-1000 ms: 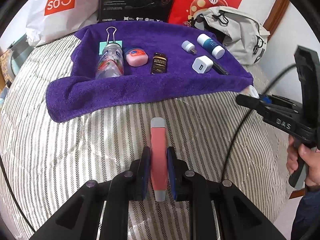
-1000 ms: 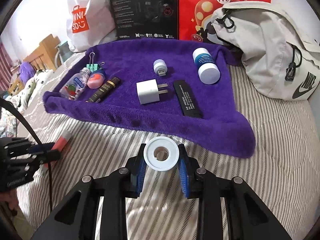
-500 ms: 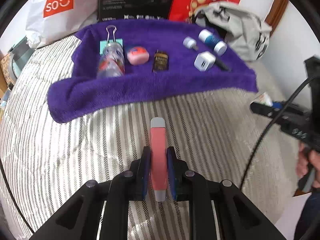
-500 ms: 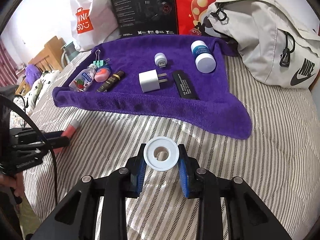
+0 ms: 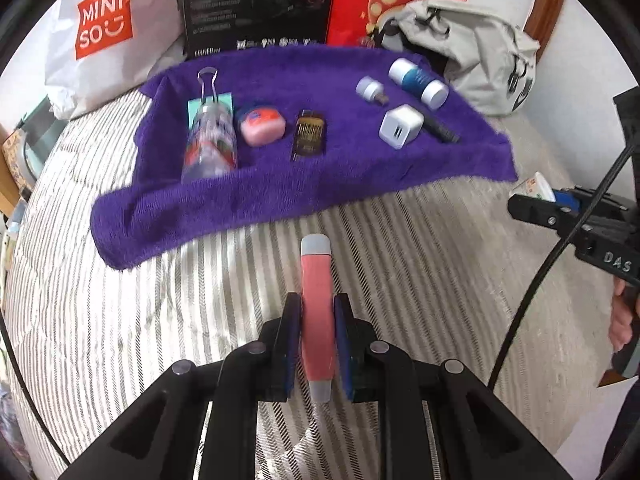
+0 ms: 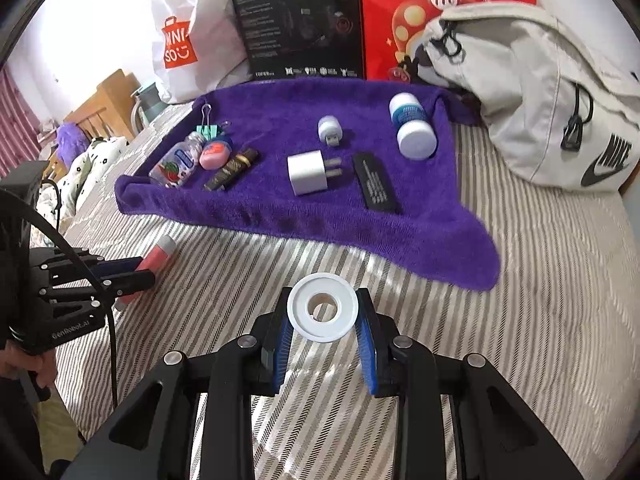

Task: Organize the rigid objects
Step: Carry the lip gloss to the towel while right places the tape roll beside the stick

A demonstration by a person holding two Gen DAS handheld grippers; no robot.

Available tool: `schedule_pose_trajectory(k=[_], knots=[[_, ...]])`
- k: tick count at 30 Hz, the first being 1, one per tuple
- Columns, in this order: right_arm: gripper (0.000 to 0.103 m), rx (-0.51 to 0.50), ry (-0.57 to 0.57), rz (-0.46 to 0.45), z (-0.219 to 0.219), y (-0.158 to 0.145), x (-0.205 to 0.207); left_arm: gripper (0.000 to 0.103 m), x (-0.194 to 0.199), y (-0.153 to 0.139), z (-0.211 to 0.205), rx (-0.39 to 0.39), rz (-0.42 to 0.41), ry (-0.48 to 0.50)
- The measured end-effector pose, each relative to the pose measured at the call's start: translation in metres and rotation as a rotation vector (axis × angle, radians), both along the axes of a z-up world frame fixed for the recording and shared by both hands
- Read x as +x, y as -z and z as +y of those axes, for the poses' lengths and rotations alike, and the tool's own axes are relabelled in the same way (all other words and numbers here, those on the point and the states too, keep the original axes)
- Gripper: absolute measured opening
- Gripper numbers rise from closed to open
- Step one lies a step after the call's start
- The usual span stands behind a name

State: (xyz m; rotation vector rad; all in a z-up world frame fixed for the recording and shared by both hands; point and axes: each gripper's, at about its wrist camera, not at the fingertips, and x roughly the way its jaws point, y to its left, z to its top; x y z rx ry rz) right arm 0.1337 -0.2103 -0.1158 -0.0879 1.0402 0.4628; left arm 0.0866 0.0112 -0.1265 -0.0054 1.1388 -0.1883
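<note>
Left tongs [image 5: 316,340] grip pink tube [image 5: 316,312] | its label hidden

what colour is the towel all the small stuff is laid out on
Purple towel, clearest in the right wrist view.

MINISO bag [image 5: 100,36], blk box [image 6: 298,24], red bag [image 6: 448,12], grey backpack [image 6: 532,92]

Showing a bed with a grey-and-white striped quilt [image 6: 520,280]. Lying directly on it toward the far edge: a purple terry towel [image 6: 400,224], spread flat and rumpled along its near border. Resting past the towel: a white Miniso shopping bag [image 6: 188,40], a black product box [image 6: 296,20], a red printed bag [image 6: 400,12]. Slumping at the far right corner: a pale grey Nike backpack [image 6: 540,92].
</note>
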Motion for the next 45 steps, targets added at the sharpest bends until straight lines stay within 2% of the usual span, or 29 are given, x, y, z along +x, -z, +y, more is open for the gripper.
schedule_pose_trajectory(k=[8, 13, 17, 23, 35, 45], knots=[[0.029, 0.004, -0.003, -0.037, -0.003, -0.021, 0.033, 0.017, 0.022, -0.033, -0.003, -0.022, -0.062, 0.022], [0.029, -0.019, 0.005, -0.043, -0.001, -0.024, 0.065, 0.017, 0.047, -0.037, -0.004, -0.028, -0.068, 0.025], [0.029, -0.047, 0.0, -0.019, 0.005, -0.015, 0.091, 0.016, 0.063, -0.034, -0.001, -0.04, -0.067, 0.011], [0.029, -0.106, -0.004, 0.042, 0.013, 0.017, 0.122, 0.016, 0.08, -0.027, 0.0, -0.05, -0.053, 0.01], [0.029, -0.177, 0.005, 0.035, 0.019, 0.037, 0.14, 0.017, 0.102, -0.019, -0.004, -0.072, -0.026, 0.022], [0.03, -0.176, -0.023, 0.032, 0.022, 0.04, 0.141, 0.017, 0.112, -0.012, -0.002, -0.068, -0.019, 0.013]])
